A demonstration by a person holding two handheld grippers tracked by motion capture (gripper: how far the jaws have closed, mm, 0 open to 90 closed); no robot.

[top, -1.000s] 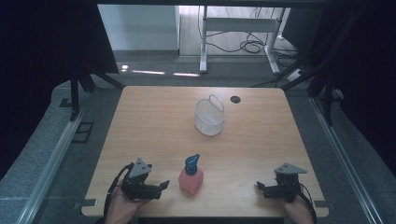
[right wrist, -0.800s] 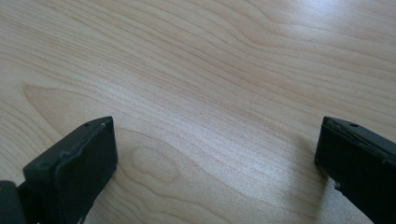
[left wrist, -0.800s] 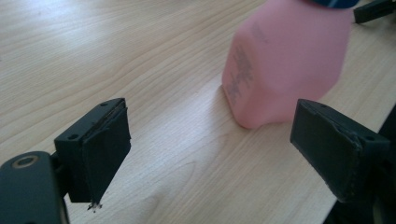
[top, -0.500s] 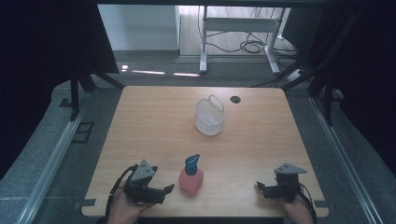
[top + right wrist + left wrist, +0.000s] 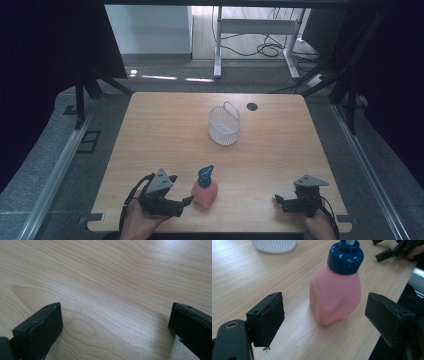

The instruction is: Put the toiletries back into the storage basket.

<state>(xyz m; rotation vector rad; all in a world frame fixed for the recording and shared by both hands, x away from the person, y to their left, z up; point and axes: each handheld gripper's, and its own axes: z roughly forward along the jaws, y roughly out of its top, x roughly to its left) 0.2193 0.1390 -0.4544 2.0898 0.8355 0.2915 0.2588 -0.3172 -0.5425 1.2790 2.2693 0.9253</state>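
Pink bottle (image 5: 205, 192) w/ blue pump cap (image 5: 205, 175) stands upright on the desk (image 5: 165, 135), near the front edge, a bit left of centre. In the left gripper view the bottle (image 5: 335, 293) sits just ahead of the gap between the two black pads (image 5: 269, 316), closer to the right-hand one; neither pad touches it. Cap (image 5: 345, 257) runs off the top of that view.

Left tongs (image 5: 186, 201) lie just beside the bottle on its left side, tips pointing at its base, held in the person's left hand (image 5: 135, 222) at the front edge. Jaws stand wide apart but have just been closing in a little; bottle is only partly betw. them, not gripped. Grey three-cornered plate on top, cable looping off to the left.

Right tongs (image 5: 278, 202) are well apart from the bottle, near the front right corner, tips pointing left toward it, held in the right hand (image 5: 320, 227). In the right gripper view the jaws are spread wide w/ bare wood grain betw. them, nothing held; tongs (image 5: 115, 322) hang low over the desk top.

White mesh basket (image 5: 224, 125) w/ a loop handle stands farther back, around the middle of the desk, well apart from bottle and both tongs. Its lower wall (image 5: 274, 245) shows at the top of the left gripper view. Small dark round grommet (image 5: 252, 106) near the far edge, just right of the basket.
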